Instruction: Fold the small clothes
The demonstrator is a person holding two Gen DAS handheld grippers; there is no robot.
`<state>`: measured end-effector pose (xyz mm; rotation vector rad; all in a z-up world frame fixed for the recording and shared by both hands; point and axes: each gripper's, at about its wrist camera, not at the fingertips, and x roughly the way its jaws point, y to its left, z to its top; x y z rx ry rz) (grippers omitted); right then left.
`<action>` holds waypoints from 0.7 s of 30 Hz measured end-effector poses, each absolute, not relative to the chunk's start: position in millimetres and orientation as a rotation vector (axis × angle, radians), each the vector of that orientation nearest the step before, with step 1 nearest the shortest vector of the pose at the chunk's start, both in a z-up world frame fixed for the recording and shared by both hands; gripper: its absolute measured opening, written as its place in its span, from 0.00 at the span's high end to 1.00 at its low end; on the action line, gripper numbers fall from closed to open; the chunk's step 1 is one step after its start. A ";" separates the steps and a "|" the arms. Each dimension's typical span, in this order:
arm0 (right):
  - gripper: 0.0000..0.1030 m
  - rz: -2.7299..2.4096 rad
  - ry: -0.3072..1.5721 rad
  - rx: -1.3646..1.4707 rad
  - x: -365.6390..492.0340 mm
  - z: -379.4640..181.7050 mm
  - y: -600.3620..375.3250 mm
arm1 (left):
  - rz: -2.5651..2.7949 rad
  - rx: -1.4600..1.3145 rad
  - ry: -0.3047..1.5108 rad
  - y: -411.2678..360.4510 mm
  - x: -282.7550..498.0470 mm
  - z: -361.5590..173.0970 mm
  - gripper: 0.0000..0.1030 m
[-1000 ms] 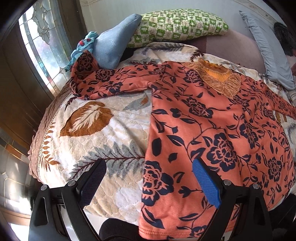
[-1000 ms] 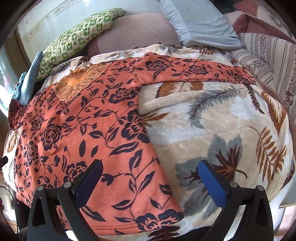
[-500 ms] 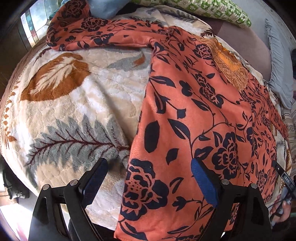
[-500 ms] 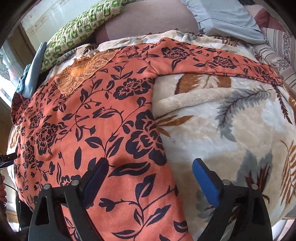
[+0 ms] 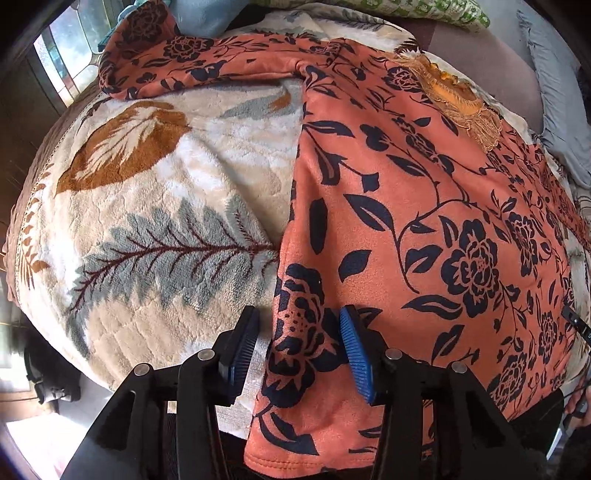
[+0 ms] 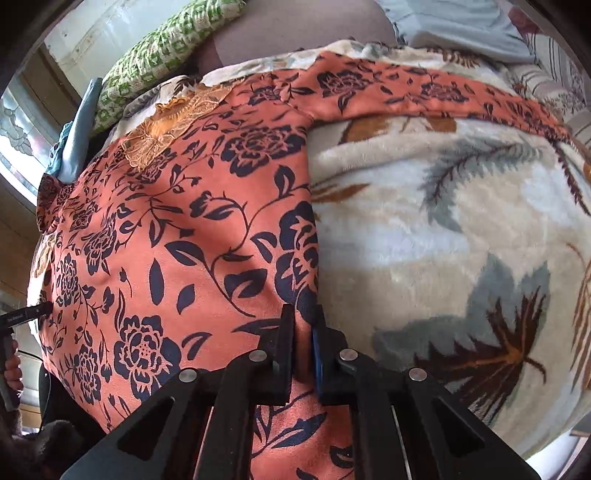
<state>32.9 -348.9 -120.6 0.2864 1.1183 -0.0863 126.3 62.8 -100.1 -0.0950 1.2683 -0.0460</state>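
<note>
An orange shirt with dark blue flowers (image 5: 406, 221) lies spread flat on a leaf-patterned blanket (image 5: 166, 203), sleeves stretched out to both sides. My left gripper (image 5: 300, 317) straddles the shirt's left side edge near the hem. Its jaws are closing, the fabric bunches between them, and the left pad still shows a gap of blanket beside the cloth. In the right wrist view my right gripper (image 6: 303, 314) is shut on the right side edge of the shirt (image 6: 184, 221) near the hem, a fold of orange cloth pinched between its pads.
A green checked pillow (image 5: 424, 11) and a grey pillow (image 5: 554, 92) lie at the head of the bed beyond the collar. A window (image 5: 62, 55) stands at the far left. The blanket (image 6: 443, 240) drops off at the bed's near edge below both grippers.
Both grippers came down onto the shirt's lower side edges. The right jaws went from wide apart to shut on the cloth; the left jaws narrowed around the other edge.
</note>
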 end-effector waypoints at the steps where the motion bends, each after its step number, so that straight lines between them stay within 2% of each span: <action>1: 0.86 -0.073 1.108 0.303 33.2 -116.7 -348.4 | -0.059 -0.078 1.264 60.0 125.3 -95.8 0.56; 5: 0.84 -0.050 1.090 0.312 33.2 -101.4 -352.3 | -0.086 -0.065 1.185 56.7 121.4 -63.1 0.56; 7: 0.74 -0.051 1.053 0.351 31.4 -90.6 -365.7 | -0.094 -0.095 1.156 58.5 124.5 -43.6 0.54; 9: 0.68 -0.090 1.014 0.395 32.0 -80.4 -390.0 | -0.097 -0.129 1.146 60.8 133.8 -30.5 0.49; 15: 0.67 -0.330 0.893 0.552 32.1 -54.8 -519.0 | -0.087 -0.178 1.176 46.5 189.8 -20.9 0.49; 21: 0.61 -0.564 0.758 0.740 43.4 -46.5 -653.8 | -0.116 -0.208 1.208 -15.3 256.6 -33.4 0.49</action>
